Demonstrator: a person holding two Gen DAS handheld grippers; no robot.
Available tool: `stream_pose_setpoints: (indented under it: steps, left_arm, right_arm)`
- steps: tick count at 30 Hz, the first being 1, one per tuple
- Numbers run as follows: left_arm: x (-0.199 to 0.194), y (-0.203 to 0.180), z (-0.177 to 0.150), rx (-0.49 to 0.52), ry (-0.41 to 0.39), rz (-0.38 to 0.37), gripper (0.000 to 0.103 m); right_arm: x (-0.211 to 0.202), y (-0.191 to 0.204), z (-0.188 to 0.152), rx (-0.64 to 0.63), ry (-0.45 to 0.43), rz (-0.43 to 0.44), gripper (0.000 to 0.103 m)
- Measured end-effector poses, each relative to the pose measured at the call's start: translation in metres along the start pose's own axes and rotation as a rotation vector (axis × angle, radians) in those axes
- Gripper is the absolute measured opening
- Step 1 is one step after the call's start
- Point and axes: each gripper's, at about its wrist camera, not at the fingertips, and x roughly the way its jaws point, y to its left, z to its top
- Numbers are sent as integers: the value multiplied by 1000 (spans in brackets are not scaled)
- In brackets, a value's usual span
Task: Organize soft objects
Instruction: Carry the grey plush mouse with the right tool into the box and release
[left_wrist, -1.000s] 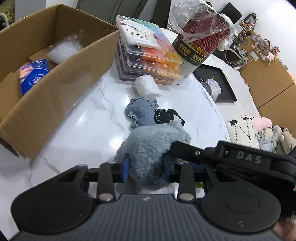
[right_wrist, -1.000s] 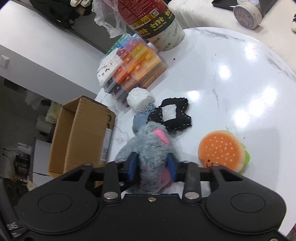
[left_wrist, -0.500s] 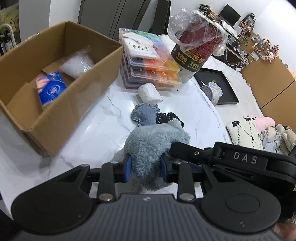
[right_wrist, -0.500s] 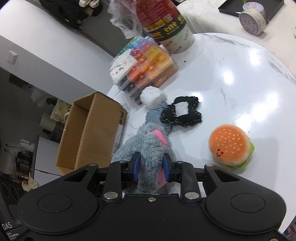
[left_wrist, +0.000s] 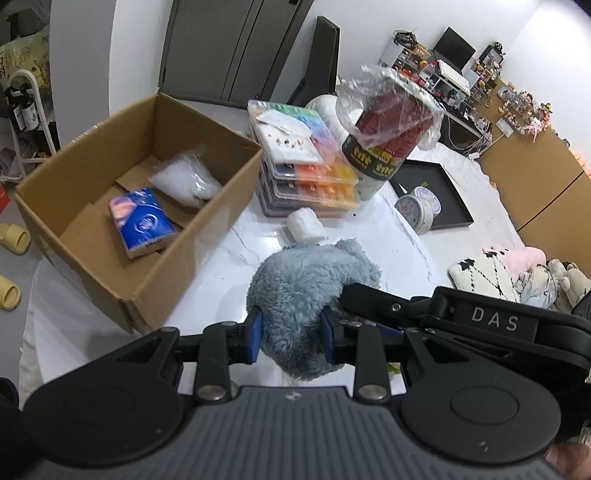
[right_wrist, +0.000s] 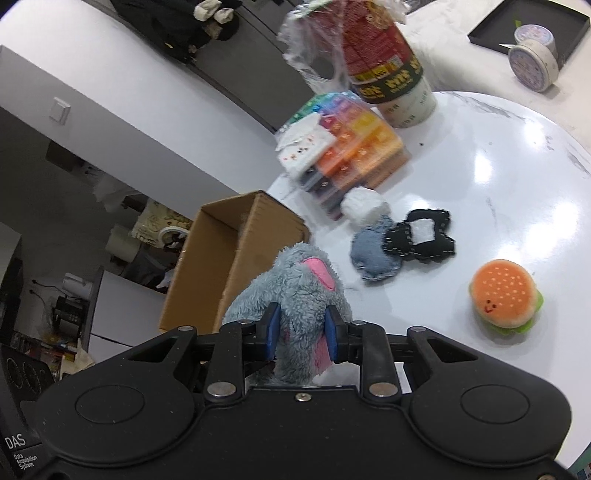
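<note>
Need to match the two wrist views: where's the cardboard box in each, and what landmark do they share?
Left wrist: cardboard box fills the left middle, open top showing a blue pack and a clear bag inside.
Right wrist: cardboard box sits centre-left, behind the grey plush toy, interior not visible.
Shared landmark: the stack of coloured plastic cases just beside the box.

Cardboard box (left_wrist: 140, 221) at the table's (right_wrist: 498, 184) left edge holds a tissue pack (left_wrist: 140, 221) and plastic bag (left_wrist: 184, 181). Stacked organiser cases (left_wrist: 306, 173) at the far edge, canister (left_wrist: 384, 147) right of them. Burger plush (right_wrist: 504, 297) toward the right edge
</note>
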Motion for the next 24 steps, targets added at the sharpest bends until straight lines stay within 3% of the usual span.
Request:
stream_pose_setpoints:
  steps: [24]
  left_arm:
    - [-61, 50, 44, -50, -100, 14, 31]
  right_arm:
    - [16, 86, 11, -91, -3, 79, 25]
